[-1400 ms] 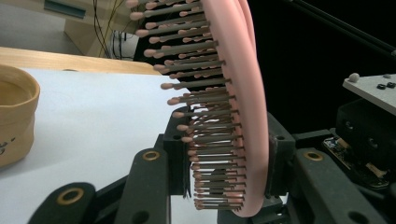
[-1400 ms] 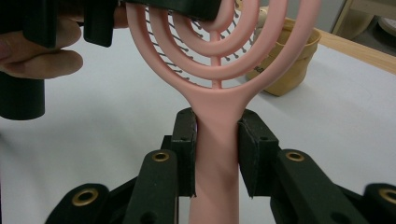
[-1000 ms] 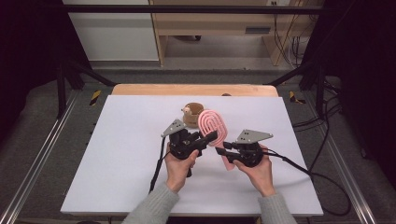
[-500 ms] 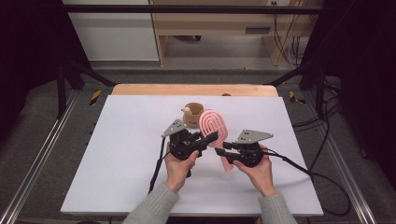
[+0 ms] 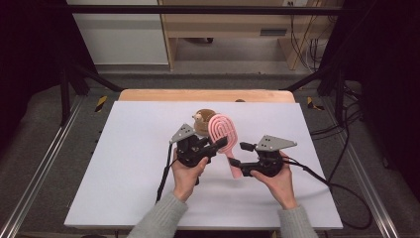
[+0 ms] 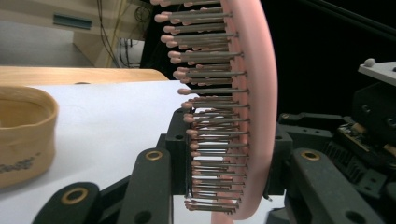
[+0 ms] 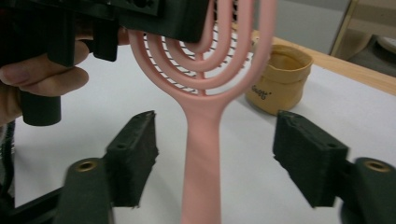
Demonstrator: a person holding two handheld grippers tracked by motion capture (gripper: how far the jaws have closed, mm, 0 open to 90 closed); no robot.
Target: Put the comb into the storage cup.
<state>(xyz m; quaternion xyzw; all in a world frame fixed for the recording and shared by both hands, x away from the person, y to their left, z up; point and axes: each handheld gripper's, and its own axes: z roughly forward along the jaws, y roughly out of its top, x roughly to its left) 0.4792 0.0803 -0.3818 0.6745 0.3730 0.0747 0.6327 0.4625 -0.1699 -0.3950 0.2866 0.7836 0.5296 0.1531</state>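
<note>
Pink plastic, the hairbrush [image 5: 225, 136] is held up off the white table [image 5: 124, 163] between the two grippers, its oval head toward the far edge and its handle running back toward the person; that long axis is what the next move turns on. The left gripper [image 5: 210, 148] is clenched on the lower edge of the brush head; in the left gripper view its jaws press the head from both faces, one jaw on the bristle tips and the other on the smooth back, with the bristles [image 6: 212, 116] pointing toward the tan fabric pouch [image 6: 23, 133]. The right gripper [image 7: 215, 158] stands released, its jaws wide apart with the handle running straight down the middle of the gap and touching neither pad, so far as the right gripper view shows; it is the nearer to the handle, and I judge it could grasp the handle merely by closing. The pouch sits on the table just behind the brush head.
</note>
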